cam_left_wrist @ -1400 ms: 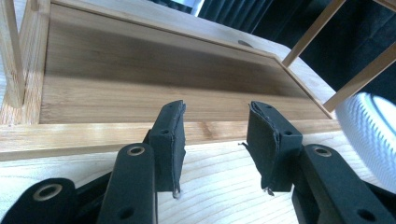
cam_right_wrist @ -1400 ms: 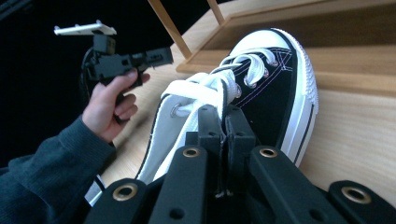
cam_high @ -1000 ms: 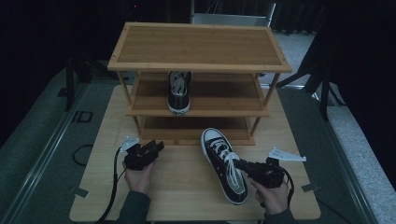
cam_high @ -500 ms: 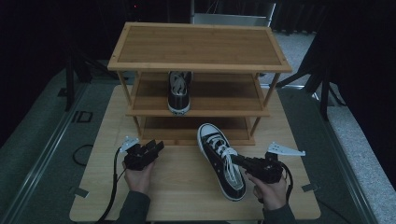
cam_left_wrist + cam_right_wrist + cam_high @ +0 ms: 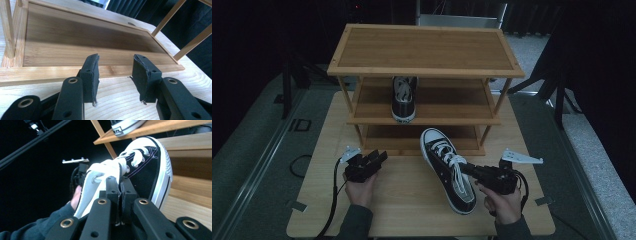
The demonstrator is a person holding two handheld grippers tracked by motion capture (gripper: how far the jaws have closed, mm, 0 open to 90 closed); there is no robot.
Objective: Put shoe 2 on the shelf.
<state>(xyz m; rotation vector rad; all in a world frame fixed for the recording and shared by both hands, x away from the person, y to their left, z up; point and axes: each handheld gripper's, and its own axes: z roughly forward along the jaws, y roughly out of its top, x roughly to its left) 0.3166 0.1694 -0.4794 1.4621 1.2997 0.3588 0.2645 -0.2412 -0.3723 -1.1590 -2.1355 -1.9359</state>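
Seen along the left gripper (image 5: 115, 82): two black jaws rising from 6 o'clock, standing apart with bare table (image 5: 117, 100) showing in the gap. Worn padded fingers (image 5: 91, 75), frayed at the lower edges. Beyond them, toward 12 o'clock, the bottom shelf (image 5: 75, 50) of a bamboo rack, its front rail crossing from 9 to 3 o'clock. A rack post (image 5: 8, 30) at 10 o'clock; slanted posts (image 5: 192, 42) at 2 o'clock against dark background.

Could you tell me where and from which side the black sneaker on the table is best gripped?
Grip the black sneaker at its thin collar wall beside the laces, coming from its right side, as the right gripper does now. That edge is thin enough for the jaws to close on, and the toe is left free to point at the shelf rack.
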